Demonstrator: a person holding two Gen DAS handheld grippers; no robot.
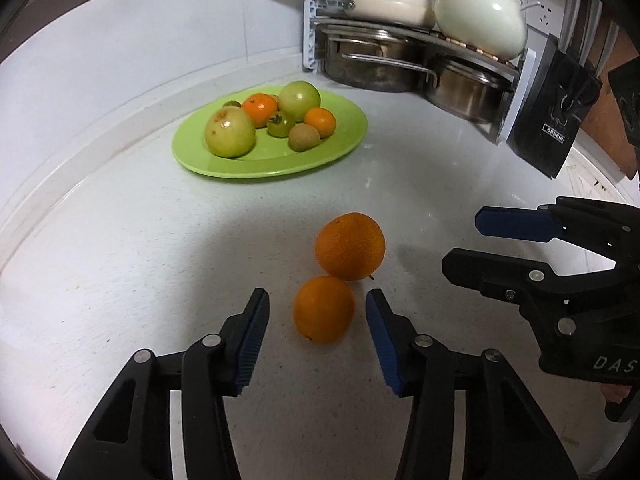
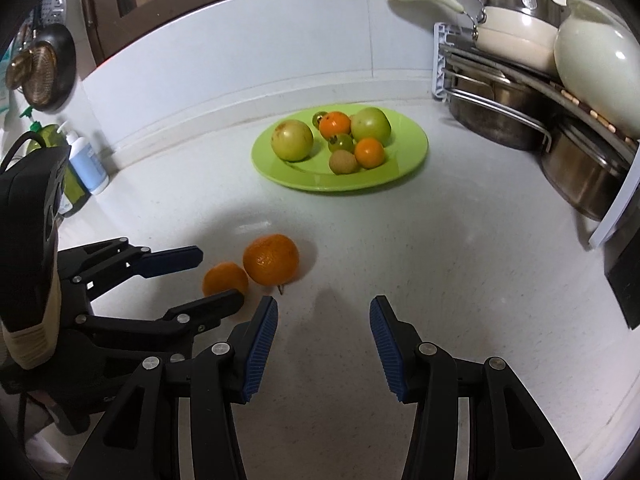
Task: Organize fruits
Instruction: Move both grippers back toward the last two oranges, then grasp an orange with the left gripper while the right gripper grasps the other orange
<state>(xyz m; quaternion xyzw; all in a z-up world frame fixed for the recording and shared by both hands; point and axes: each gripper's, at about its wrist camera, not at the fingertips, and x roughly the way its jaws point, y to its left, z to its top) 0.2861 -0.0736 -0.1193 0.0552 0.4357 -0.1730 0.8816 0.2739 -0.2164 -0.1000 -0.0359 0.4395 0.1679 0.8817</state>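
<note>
Two oranges lie touching on the white counter: a smaller one [image 1: 323,309] [image 2: 225,279] and a larger one [image 1: 349,246] [image 2: 271,259] behind it. My left gripper [image 1: 318,304] [image 2: 218,278] is open, its blue pads on either side of the smaller orange, not touching it. My right gripper [image 2: 323,312] [image 1: 464,244] is open and empty, to the right of the oranges. A green plate [image 1: 344,142] [image 2: 412,160] further back holds two green apples, two small oranges, a kiwi and small green tomatoes.
A rack with steel pots [image 1: 400,68] [image 2: 520,128], a cream pan and a cream pot [image 1: 480,12] stands at the back right. A black knife block [image 1: 548,120] is on the right. Bottles [image 2: 86,164] stand at the left by the wall.
</note>
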